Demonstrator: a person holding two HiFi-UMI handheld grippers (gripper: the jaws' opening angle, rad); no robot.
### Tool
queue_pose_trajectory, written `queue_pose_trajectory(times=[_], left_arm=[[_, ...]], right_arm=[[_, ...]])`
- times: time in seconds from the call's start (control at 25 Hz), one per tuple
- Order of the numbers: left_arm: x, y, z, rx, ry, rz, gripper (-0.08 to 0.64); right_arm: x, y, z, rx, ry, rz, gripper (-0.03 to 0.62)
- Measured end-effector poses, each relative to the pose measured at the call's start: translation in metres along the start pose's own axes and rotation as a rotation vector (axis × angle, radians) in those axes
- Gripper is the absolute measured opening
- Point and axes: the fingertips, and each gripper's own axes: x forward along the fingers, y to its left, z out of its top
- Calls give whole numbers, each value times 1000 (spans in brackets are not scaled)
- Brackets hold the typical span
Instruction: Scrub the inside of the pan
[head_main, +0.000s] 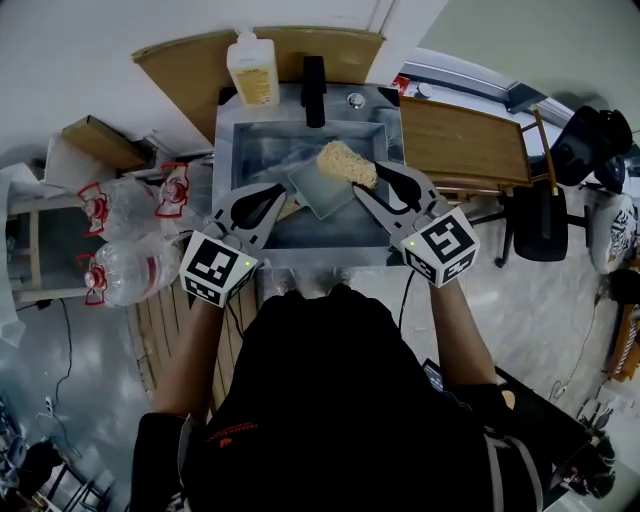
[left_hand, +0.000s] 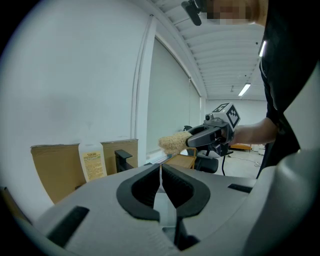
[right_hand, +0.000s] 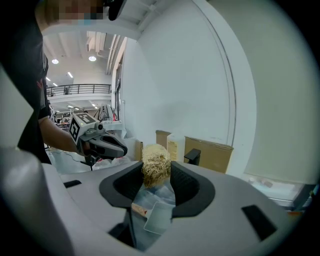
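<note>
Pan (head_main: 318, 192): small, square, shallow, pale grey-green with a smooth surface, held over the steel sink (head_main: 250, 150).

Left gripper (head_main: 280, 198): jaws closed on the pan's near-left rim. In the left gripper view the rim (left_hand: 164, 205) shows as a thin pale strip pinched between the ribbed black pads.

Right gripper (head_main: 372, 180): jaws clamped on a scrubber (head_main: 347, 163), a coarse, straw-coloured, fibrous, oblong lump. In the right gripper view the scrubber (right_hand: 156, 170) fills the gap between the jaws, with the pan (right_hand: 157, 217) below it. The scrubber sits over the pan's far-right corner; I cannot tell whether it touches.

Behind the sink: black blocky faucet (head_main: 314, 90), translucent soap bottle (head_main: 252, 68) with a yellow label, brown cardboard (head_main: 190, 62). A slatted wooden board (head_main: 460, 140) lies right of the sink. Clear, crinkled plastic bottles (head_main: 130, 270) with red caps lie to the left.
</note>
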Motion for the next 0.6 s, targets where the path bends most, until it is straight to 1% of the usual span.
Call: queue_pose_trajectory(times=[0.32,0.6], left_arm=[[2,3,-4,-8,0,-1,26],[7,6,-2,-13,-5,2,26]], right_arm=[[10,6,-8,34,8,27,170],[15,2,-12,32,26,35,170]])
